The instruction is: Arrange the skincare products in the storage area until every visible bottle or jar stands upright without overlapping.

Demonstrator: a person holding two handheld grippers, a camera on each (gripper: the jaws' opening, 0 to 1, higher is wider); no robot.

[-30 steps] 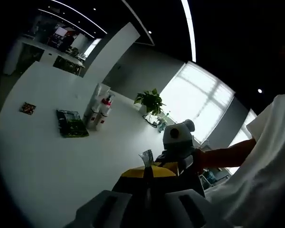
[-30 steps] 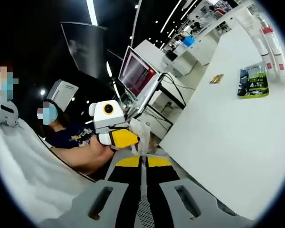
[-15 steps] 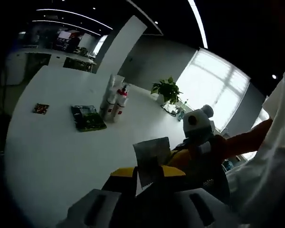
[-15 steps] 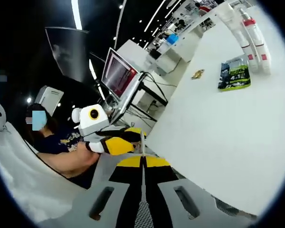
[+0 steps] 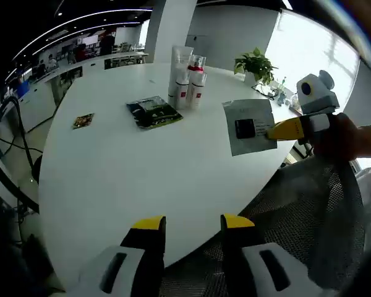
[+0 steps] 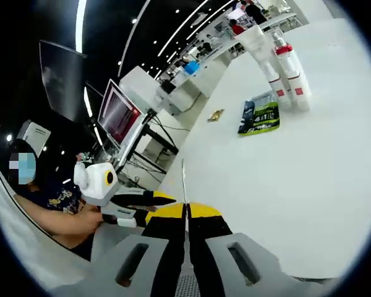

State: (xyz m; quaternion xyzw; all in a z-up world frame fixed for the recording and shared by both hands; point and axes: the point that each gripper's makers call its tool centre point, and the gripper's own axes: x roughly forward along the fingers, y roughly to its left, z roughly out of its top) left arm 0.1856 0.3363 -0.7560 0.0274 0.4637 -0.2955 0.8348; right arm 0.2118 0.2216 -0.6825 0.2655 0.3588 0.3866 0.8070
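The table [image 5: 111, 179] is plain white. The bottles [image 5: 188, 86] are white with red bands and one has a red top, the flat packet [image 5: 153, 111] is green and black, and the small wrapper [image 5: 82, 120] is brown and gold. The sachet [image 5: 248, 127] is grey with a black square, and the left gripper [image 5: 193, 224] and right gripper [image 6: 185, 211] have yellow tips on grey.

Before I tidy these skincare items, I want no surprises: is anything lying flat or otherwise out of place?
Yes. A green sachet and a small packet lie flat on the table, and the right gripper holds a grey sachet in the air. The bottles stand upright.
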